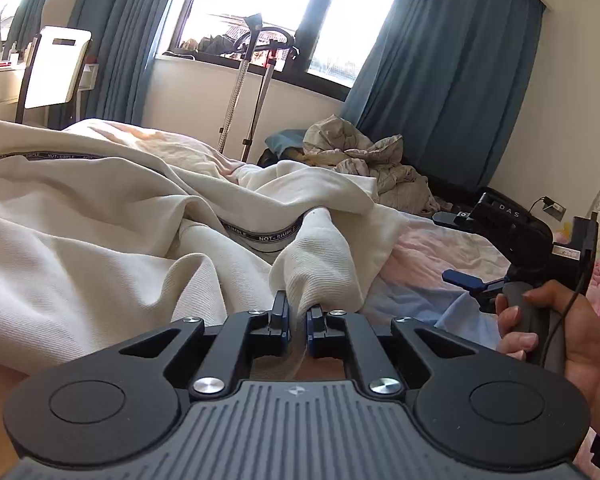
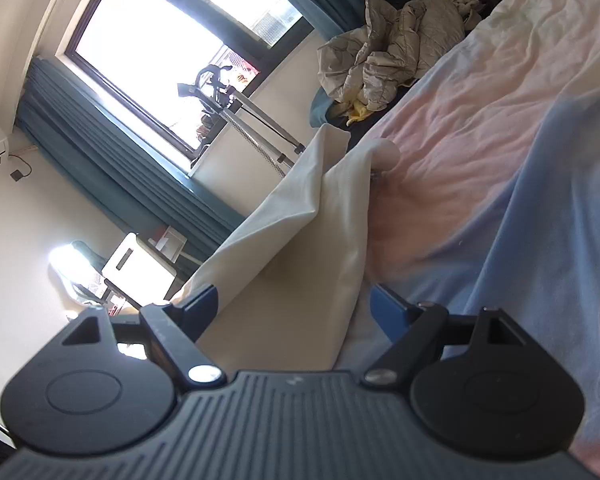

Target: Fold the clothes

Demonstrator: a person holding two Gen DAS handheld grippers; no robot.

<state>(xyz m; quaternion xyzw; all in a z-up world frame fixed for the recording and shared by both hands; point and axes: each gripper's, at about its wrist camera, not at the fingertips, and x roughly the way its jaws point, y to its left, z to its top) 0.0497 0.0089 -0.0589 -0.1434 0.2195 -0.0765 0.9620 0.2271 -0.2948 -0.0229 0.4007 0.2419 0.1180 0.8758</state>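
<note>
One view alone shows the left hand-held gripper [image 1: 298, 316] pinching the cream garment [image 1: 100, 216].

I see one cream-white garment [image 1: 100, 208], a thick ribbed knit, lying crumpled in loose folds on the bed sheet [image 1: 432, 256], which is pastel pink and blue. A dark tape printed "NOT-SIMPLE" runs along its inner neckline. One ribbed edge rises into a pinched peak near me, lifted off the sheet. In my right view, a smooth panel of the same garment [image 2: 300, 240] drapes beside the sheet.
</note>
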